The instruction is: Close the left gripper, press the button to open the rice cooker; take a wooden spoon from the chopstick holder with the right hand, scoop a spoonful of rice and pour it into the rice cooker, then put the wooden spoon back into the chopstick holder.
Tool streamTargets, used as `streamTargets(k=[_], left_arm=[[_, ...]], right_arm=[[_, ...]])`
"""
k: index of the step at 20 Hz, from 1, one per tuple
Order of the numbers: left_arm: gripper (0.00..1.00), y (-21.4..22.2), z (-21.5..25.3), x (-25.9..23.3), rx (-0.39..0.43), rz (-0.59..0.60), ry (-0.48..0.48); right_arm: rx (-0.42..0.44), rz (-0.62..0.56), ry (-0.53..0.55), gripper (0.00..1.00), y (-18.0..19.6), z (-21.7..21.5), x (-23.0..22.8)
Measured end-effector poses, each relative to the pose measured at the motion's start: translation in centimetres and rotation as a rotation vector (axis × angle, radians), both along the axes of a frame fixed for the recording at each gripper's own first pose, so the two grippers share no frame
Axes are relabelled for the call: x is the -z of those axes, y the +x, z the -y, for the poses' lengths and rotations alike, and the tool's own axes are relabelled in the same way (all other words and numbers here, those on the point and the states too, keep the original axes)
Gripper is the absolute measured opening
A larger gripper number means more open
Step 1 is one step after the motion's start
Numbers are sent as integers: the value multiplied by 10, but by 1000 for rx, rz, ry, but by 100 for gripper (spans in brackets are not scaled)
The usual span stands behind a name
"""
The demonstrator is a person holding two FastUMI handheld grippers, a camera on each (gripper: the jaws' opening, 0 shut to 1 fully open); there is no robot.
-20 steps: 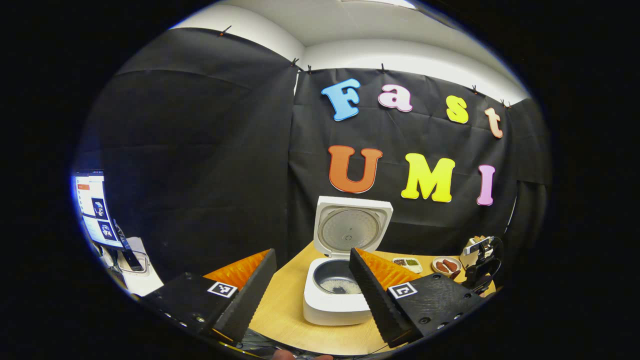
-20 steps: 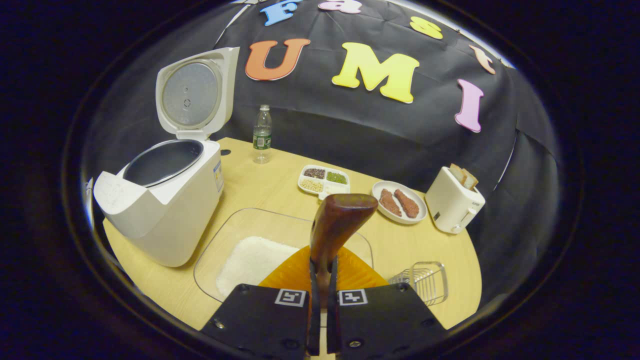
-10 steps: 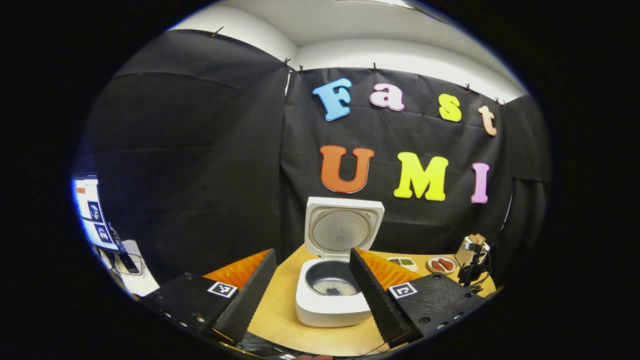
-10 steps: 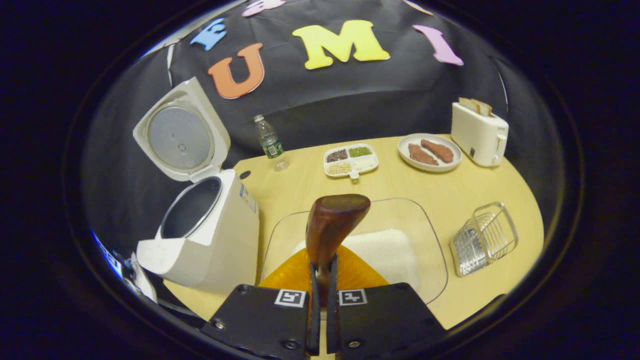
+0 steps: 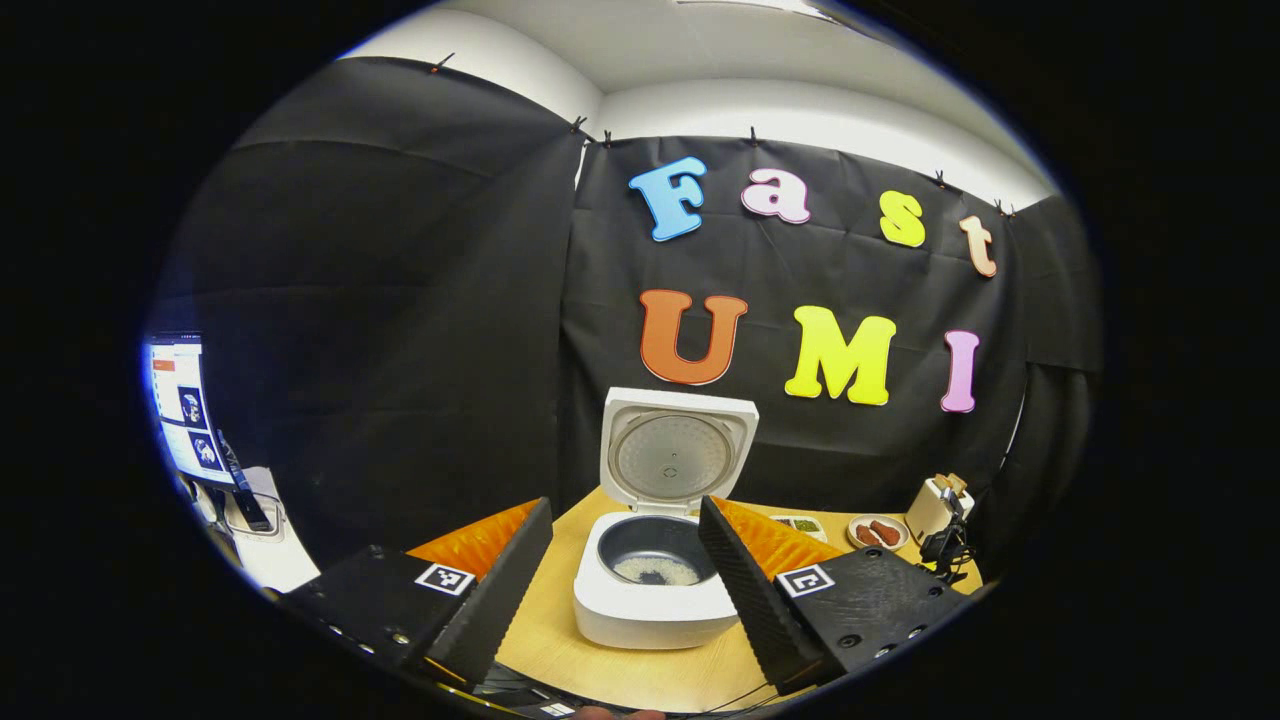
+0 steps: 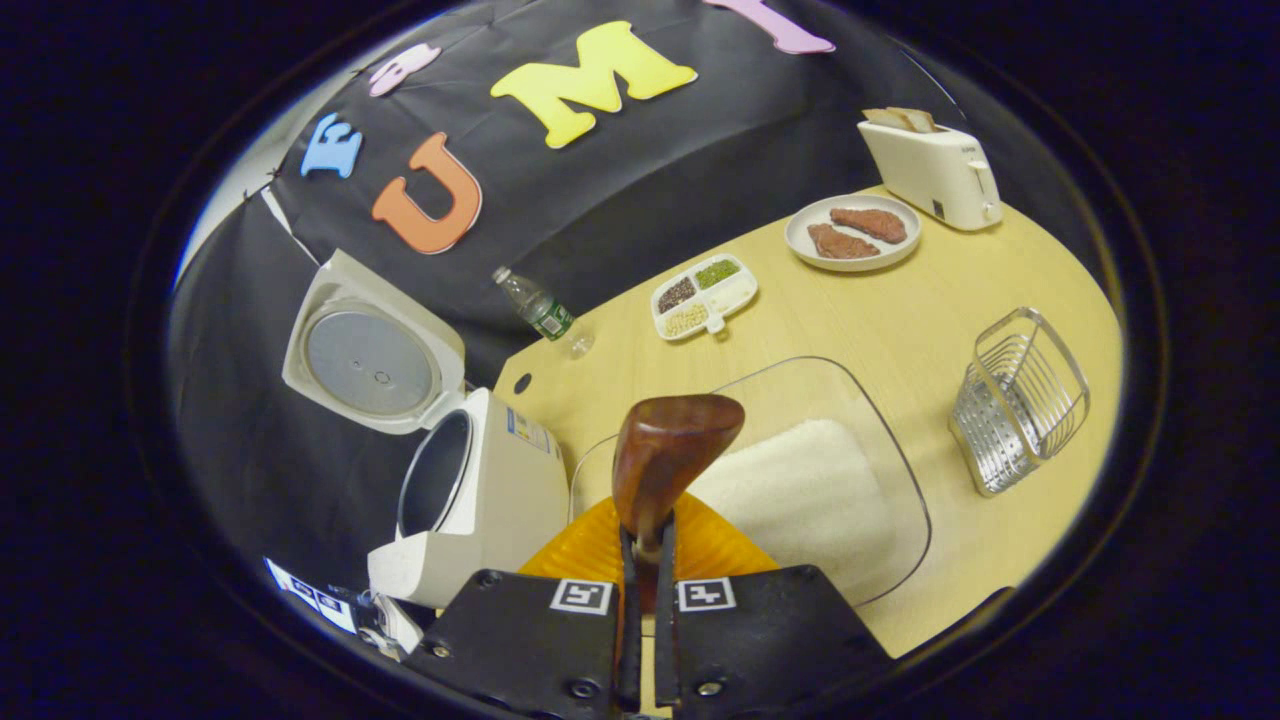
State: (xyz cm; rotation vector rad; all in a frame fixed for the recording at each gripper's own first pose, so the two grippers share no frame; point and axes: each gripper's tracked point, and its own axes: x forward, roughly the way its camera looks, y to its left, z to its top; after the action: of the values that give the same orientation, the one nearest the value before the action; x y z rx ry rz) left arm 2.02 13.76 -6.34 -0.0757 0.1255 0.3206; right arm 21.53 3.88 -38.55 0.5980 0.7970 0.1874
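Two grippers, one spoon, lid up

Right gripper pinches the brown wooden spoon — both fingers press on its handle, and the rounded bowl end sticks up in front of the camera. Spoon bowl looks bare, no rice on it that I can see. It hangs over the near edge of the clear glass tray, which holds a flat white pile of rice.

Left gripper has its two fingers spread wide apart w/ nothing between them. Through the gap you see the white rice cooker on the light wooden table. Its square lid stands straight up and open. Down in the dark inner pot sits a small bit of rice.

In the right gripper view the cooker is to the left of the glass tray, just beside it, tilted in the picture. The silver wire chopstick holder stands to the right of the tray, a bit apart. Farther back — a clear plastic water bottle, a small white dish with four sections of beans and grains, a round white plate w/ two brown meat pieces, and a white toaster with bread slices in it.

A lit screen glows at the far left of the left gripper view.
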Motion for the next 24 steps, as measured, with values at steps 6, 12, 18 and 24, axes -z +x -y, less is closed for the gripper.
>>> streamTargets(k=[6,12,18,24], left_arm=[[94,11,22,4,43,-13,-7],[94,21,34,2,72,-15,-2],[94,19,27,0,47,-14,5],[94,14,15,-1,18,-12,23]], right_arm=[[131,3,152,11,1,51,-17],[239,52,305,10,9,88,-56],[168,160,378,10,37,50,-131],[7,217,417,10,81,-46,-181]])
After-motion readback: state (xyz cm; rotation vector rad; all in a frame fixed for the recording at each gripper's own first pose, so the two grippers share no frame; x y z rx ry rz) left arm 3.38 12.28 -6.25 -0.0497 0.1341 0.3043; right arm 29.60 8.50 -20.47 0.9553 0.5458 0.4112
